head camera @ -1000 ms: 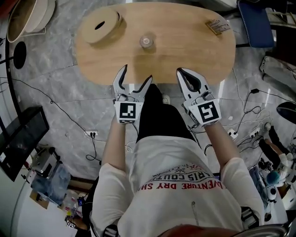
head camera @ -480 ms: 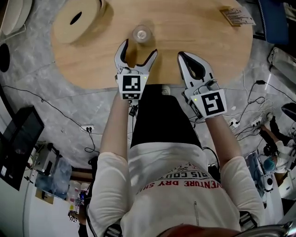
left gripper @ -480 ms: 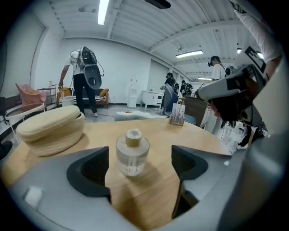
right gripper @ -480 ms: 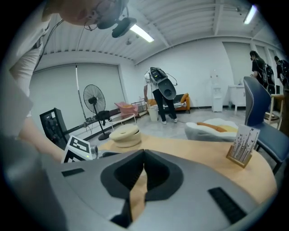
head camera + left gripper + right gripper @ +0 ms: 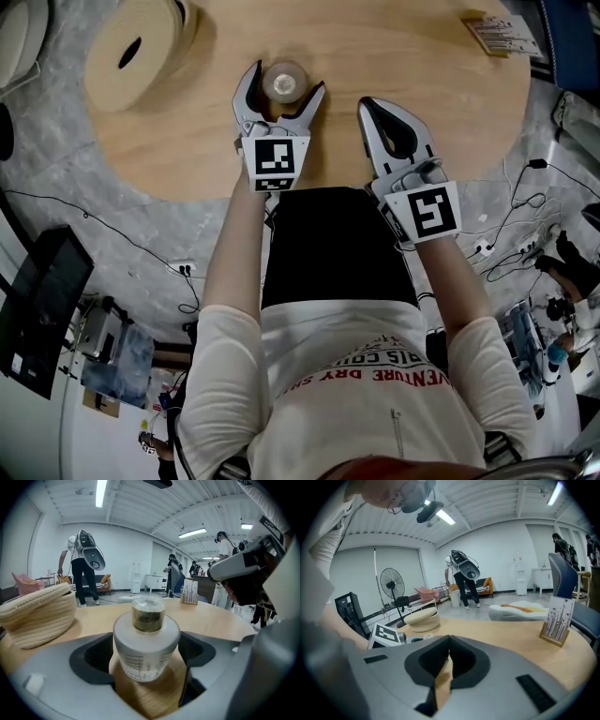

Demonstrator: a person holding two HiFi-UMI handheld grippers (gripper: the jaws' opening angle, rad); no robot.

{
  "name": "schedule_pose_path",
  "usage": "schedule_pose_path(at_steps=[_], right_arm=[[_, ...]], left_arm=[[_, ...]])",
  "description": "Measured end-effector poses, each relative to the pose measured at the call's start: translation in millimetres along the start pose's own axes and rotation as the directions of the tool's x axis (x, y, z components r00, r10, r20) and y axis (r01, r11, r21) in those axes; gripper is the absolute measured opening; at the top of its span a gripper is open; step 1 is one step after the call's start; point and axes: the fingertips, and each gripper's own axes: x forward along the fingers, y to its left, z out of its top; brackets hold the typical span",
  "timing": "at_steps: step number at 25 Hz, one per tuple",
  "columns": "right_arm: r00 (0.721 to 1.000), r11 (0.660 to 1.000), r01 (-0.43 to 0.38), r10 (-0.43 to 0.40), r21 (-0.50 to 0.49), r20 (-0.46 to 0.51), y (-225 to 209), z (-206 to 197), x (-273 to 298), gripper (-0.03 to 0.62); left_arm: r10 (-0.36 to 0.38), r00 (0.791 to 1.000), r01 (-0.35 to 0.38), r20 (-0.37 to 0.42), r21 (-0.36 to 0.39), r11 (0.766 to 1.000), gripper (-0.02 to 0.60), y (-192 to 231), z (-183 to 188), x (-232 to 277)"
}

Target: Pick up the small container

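The small container (image 5: 284,81), a frosted round bottle with a gold cap, stands upright on the oval wooden table (image 5: 187,141). My left gripper (image 5: 284,86) is open, with one jaw on each side of the bottle. In the left gripper view the container (image 5: 146,644) fills the space between the jaws, and dark gaps show between it and both pads. My right gripper (image 5: 370,105) hovers over the table's near edge, to the right of the bottle, with its jaws shut on nothing. The right gripper (image 5: 446,660) shows only table between its closed tips.
A woven rope basket (image 5: 136,47) sits at the table's far left, also as the basket (image 5: 37,616). A small card holder (image 5: 502,33) stands at the far right. Cables and equipment lie on the floor around the table. People stand in the room beyond.
My left gripper has moved forward over the table until the container stands between its jaws. The right gripper has edged forward a little and stayed shut.
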Motion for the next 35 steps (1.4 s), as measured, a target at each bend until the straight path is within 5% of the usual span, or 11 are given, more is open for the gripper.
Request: schedule_pose_path(at_steps=[5,10,12,15,21,35], right_arm=[[1.000,1.000,0.002,-0.002,0.021,-0.011,-1.4,-11.4,9.0,0.006],[1.000,0.999,0.011,-0.010,0.036,-0.019,-2.5,-16.5,10.3,0.006],[1.000,0.999,0.011,-0.010,0.040,-0.025,-2.3,-18.0,11.6,0.006],[0.999,0.999,0.004,-0.002,0.041,-0.039,0.3,-22.0,11.5,0.006],[0.999,0.999,-0.005,0.007,0.034,-0.053,5.3,-16.5,7.6,0.006],[1.000,1.000,0.020,-0.020,-0.014,0.000,26.4,96.0,-39.0,0.006]], left_arm=[[-0.009,0.999,0.008,0.042,0.028,1.000,0.419,-4.4,12.1,6.7],[0.025,1.000,-0.025,-0.018,0.025,0.999,0.413,-0.8,1.6,12.5],[0.047,0.999,-0.047,-0.008,0.028,0.998,0.347,4.3,4.7,12.2],[0.057,0.998,-0.057,0.002,0.037,0.998,0.344,6.3,7.5,11.9],[-0.030,0.999,0.031,-0.045,0.024,0.999,0.342,-5.9,3.5,6.2],[-0.092,0.996,0.091,0.019,0.062,0.994,0.342,-4.2,145.5,-87.1]])
